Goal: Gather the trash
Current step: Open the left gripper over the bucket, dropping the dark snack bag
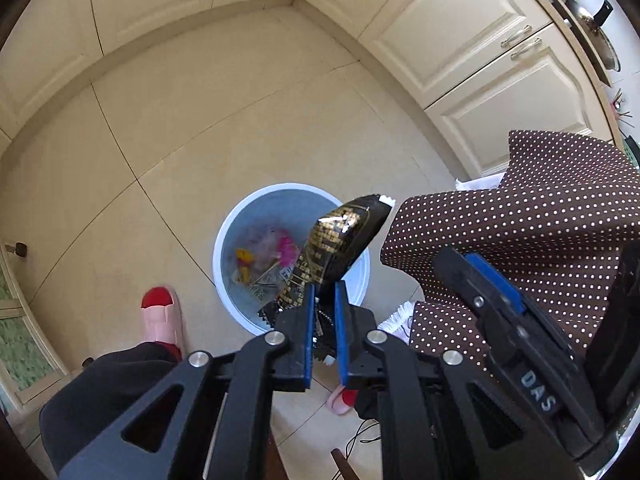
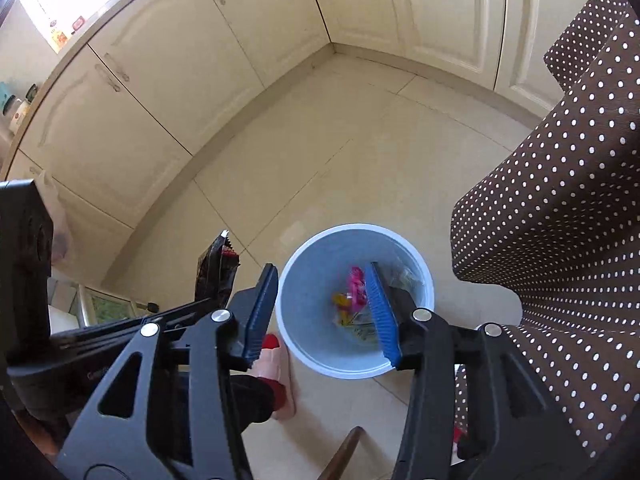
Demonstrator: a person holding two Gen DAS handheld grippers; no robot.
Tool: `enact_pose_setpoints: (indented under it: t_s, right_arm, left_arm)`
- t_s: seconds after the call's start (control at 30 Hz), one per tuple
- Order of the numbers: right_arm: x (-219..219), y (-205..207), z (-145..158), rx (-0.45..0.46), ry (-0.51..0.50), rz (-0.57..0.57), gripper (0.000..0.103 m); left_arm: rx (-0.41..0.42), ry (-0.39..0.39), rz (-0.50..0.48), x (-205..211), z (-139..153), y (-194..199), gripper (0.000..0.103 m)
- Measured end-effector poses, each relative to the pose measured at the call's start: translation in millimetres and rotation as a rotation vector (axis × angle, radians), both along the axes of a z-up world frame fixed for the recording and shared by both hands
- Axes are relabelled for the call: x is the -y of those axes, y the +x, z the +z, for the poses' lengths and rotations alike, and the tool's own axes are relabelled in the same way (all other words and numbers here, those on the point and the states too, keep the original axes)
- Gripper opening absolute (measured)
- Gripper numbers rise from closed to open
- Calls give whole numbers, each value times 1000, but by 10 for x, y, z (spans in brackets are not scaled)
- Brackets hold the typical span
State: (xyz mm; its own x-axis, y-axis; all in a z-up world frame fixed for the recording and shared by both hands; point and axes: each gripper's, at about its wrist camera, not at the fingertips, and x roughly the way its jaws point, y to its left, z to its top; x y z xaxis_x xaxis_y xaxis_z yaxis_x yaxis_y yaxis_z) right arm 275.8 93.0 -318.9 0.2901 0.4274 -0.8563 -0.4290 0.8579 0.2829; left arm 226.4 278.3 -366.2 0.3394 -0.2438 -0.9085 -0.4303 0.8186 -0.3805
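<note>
My left gripper (image 1: 323, 300) is shut on a black-and-gold snack wrapper (image 1: 336, 244) and holds it above the near rim of a white trash bin (image 1: 224, 240) that stands on the floor. The bin holds pink, yellow and clear wrappers (image 1: 268, 256). In the right wrist view the bin (image 2: 296, 344) lies straight below my right gripper (image 2: 324, 304), which is open and empty. The wrapper (image 2: 216, 272) shows there edge-on at the left, beside the left gripper.
A brown polka-dot tablecloth (image 1: 520, 220) hangs at the right, also in the right wrist view (image 2: 560, 220). Cream cabinets (image 2: 160, 100) line the tiled floor (image 1: 200, 120). The person's pink slipper with red sock (image 1: 162, 316) stands left of the bin.
</note>
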Motion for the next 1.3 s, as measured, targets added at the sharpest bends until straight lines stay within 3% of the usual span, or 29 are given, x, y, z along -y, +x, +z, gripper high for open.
enact_pose_setpoints:
  t_s: [0.23, 0.43, 0.5, 0.57, 0.6, 0.97, 1.3]
  right_arm:
    - [104, -44, 111, 35, -9, -22, 46]
    - [289, -57, 347, 108, 17, -73, 46]
    - [361, -79, 470, 140, 32, -94, 46]
    - [419, -99, 550, 159, 35, -105, 46]
    - [458, -120, 607, 169, 42, -111, 46]
    - [775, -448, 1246, 281, 110, -130, 46]
    - [1207, -975, 2131, 463, 164, -161, 48]
  left_arm:
    - [-19, -2, -21, 105, -64, 130, 11]
    - [10, 0, -32, 171, 77, 212, 16]
    - [33, -12, -31, 183, 157, 226, 23]
    - [52, -40, -25, 203, 254, 221, 47]
    - [63, -34, -21, 216, 310, 207, 48]
    - [232, 69, -27, 463, 1244, -148, 50]
    - [463, 164, -62, 838, 2315, -734, 51]
